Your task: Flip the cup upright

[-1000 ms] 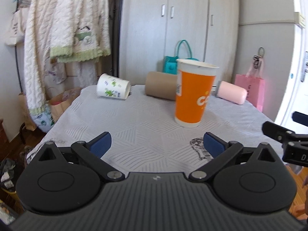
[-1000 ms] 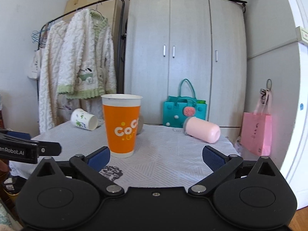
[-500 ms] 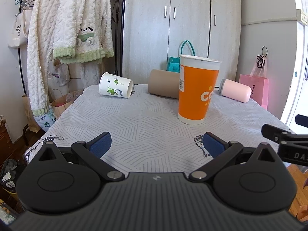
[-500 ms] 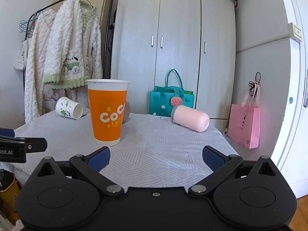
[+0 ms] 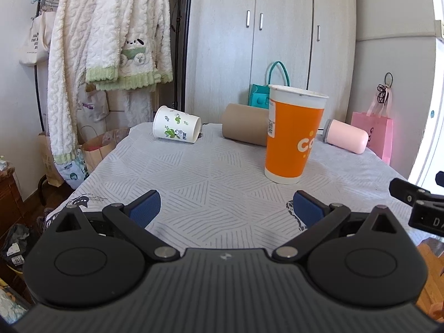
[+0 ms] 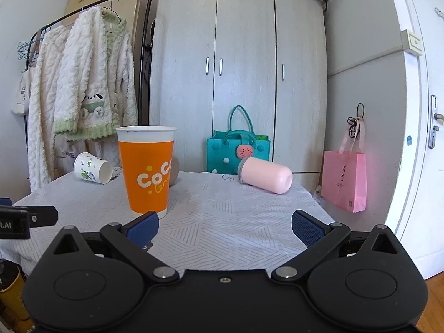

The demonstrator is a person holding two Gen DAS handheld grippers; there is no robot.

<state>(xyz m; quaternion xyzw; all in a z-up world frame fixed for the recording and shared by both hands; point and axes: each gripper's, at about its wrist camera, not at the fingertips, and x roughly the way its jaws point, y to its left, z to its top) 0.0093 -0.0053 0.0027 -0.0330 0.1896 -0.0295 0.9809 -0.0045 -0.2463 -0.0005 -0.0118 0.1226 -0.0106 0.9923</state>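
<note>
An orange paper cup stands upright on the table; it also shows in the right wrist view. A white cup with green leaf print lies on its side at the back left, also in the right wrist view. A brown cup lies on its side behind the orange one. A pink cup lies on its side at the back right, also in the right wrist view. My left gripper is open and empty near the table's front edge. My right gripper is open and empty.
The table carries a grey patterned cloth. A clothes rack with white fleece jackets stands at the left. A wardrobe, a teal bag and a pink bag are behind the table.
Both grippers have drawn back from the orange cup, which looks smaller and farther. The cups have not moved.
</note>
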